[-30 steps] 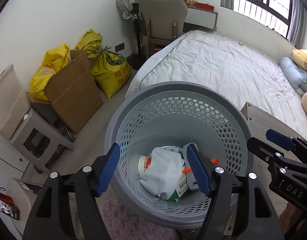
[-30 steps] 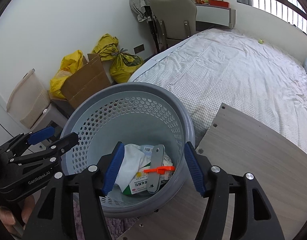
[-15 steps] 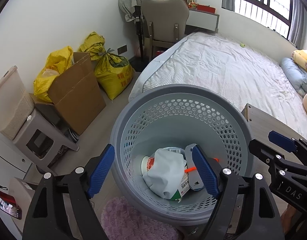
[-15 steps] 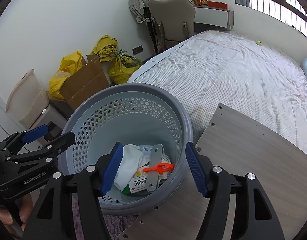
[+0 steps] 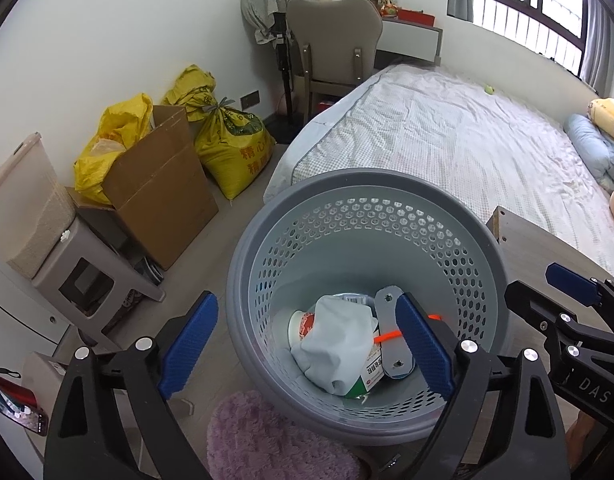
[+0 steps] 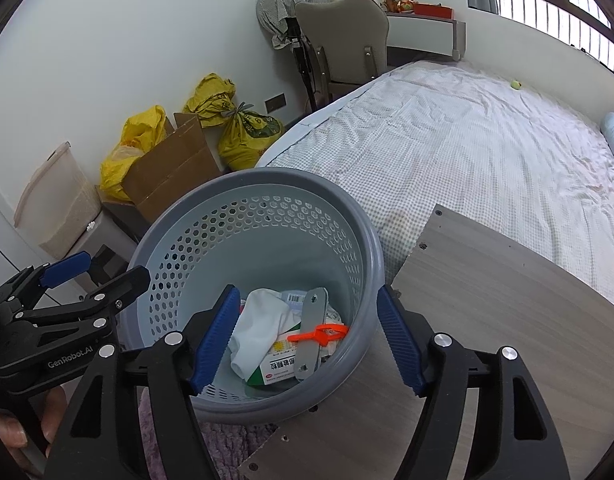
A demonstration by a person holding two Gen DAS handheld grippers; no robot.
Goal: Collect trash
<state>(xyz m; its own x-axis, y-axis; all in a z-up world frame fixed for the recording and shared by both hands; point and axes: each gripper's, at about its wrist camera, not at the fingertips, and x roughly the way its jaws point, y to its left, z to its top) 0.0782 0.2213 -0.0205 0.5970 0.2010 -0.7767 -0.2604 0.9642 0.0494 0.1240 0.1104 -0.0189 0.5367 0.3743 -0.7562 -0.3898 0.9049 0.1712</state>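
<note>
- At far left a beige plastic bin (image 5: pixel 25 204) sits on a grey stool (image 5: pixel 83 280), against the white wall.
- Next to it stand a yellow bag (image 5: pixel 107 144), an open cardboard box (image 5: pixel 163 196) and a tied yellow sack (image 5: pixel 233 148).
- The left gripper (image 5: pixel 307 350) hangs above the near left rim of the basket, its 2 blue pads spread wide and nothing between them; 1 pad lies outside the wall, the other over the inside.
- The grey perforated basket (image 5: pixel 359 184) stands on the floor beside a purple fluffy rug (image 5: pixel 267 440) and touching the edge of the wooden table (image 6: pixel 507 320).
- The trash lies at the bottom of the basket: a crumpled white cloth (image 5: pixel 339 344), a small printed carton (image 6: pixel 279 368), a round cup (image 5: pixel 299 326), a flat metal strip (image 6: pixel 313 328) and an orange plastic piece (image 6: pixel 319 332) across that strip.
- The right gripper (image 6: pixel 307 340) is held over the basket's near right rim, jaws wide apart and empty.
- Behind, a chair (image 5: pixel 331 40) stands at the foot of the bed (image 5: pixel 447 136), which fills the right side.
</note>
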